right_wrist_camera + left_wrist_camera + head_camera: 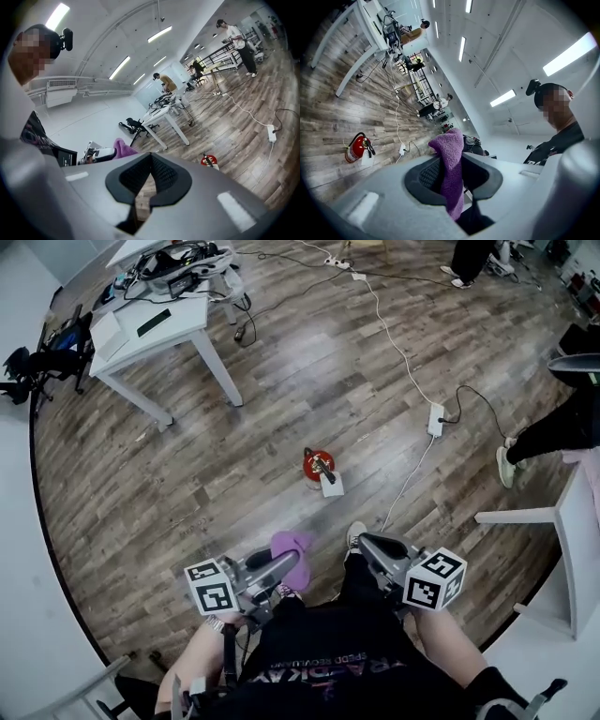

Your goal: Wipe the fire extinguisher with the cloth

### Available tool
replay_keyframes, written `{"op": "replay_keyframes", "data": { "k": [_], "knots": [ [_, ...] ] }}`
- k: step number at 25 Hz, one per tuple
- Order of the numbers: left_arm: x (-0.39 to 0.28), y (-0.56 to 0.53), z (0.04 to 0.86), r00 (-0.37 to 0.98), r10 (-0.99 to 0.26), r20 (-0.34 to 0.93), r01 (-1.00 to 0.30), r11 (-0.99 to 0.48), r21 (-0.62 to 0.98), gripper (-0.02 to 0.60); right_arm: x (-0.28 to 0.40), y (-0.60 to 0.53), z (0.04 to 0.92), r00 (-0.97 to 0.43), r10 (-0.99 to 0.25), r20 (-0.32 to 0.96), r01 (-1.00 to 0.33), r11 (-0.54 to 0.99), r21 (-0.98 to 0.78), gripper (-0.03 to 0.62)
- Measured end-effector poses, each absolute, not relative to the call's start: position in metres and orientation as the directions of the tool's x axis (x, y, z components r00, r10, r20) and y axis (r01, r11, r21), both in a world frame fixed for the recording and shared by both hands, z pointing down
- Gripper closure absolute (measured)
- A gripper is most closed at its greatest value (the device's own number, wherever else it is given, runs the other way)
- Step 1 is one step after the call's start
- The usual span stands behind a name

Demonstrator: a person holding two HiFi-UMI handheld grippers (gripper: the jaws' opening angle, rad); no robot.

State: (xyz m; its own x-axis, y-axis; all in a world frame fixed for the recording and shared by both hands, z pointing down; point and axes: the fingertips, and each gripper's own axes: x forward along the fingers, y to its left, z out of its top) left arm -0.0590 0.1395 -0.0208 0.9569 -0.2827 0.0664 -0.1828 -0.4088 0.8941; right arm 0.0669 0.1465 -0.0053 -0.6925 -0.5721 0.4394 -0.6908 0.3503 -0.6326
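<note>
Underfoot, wooden floor (309, 362) carries fire extinguisher (318, 465) and table (187, 313).

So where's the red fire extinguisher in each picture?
Head view: the fire extinguisher is on the floor, near the middle.
Left gripper view: the extinguisher is at the left, just below mid-height.
Right gripper view: it is small, lower right of centre.
Shared landmark: the white power strip on the floor nearby.

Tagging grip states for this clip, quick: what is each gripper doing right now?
Left gripper: closed on the purple cloth.
Right gripper: closed, nothing between its jaws.
</note>
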Motion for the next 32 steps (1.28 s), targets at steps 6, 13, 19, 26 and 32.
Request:
{"op": "replay_keyframes", "data": {
  "k": [6, 13, 19, 26, 32],
  "knots": [
    [0.000, 0.093, 0.023, 0.935, -0.316, 0.163, -0.291, -0.417, 0.861, 0.499, 0.135, 0.088, 0.040, -0.736, -0.471, 0.486, -0.669, 0.396, -0.629, 0.591],
    [0.039, 0.059, 0.090, 0.931, -0.261, 0.253, -0.350, -0.454, 0.819, 0.499, 0.173, 0.033, 0.092, -0.742, -0.418, 0.524, -0.670, 0.424, -0.609, 0.591],
    [0.050, 0.041, 0.148, 0.951, -0.166, 0.261, -0.309, -0.501, 0.808, 0.498, 0.178, 0.015, 0.134, -0.696, -0.463, 0.548, -0.713, 0.361, -0.601, 0.591],
    [0.063, -0.002, 0.255, 0.938, -0.076, 0.337, -0.304, -0.647, 0.699, 0.499, 0.175, 0.008, 0.234, -0.628, -0.478, 0.614, -0.774, 0.302, -0.556, 0.591],
    [0.084, -0.020, 0.343, 0.880, 0.021, 0.475, -0.300, -0.750, 0.589, 0.499, 0.176, -0.008, 0.294, -0.599, -0.492, 0.632, -0.795, 0.273, -0.541, 0.591]
  ]
}}
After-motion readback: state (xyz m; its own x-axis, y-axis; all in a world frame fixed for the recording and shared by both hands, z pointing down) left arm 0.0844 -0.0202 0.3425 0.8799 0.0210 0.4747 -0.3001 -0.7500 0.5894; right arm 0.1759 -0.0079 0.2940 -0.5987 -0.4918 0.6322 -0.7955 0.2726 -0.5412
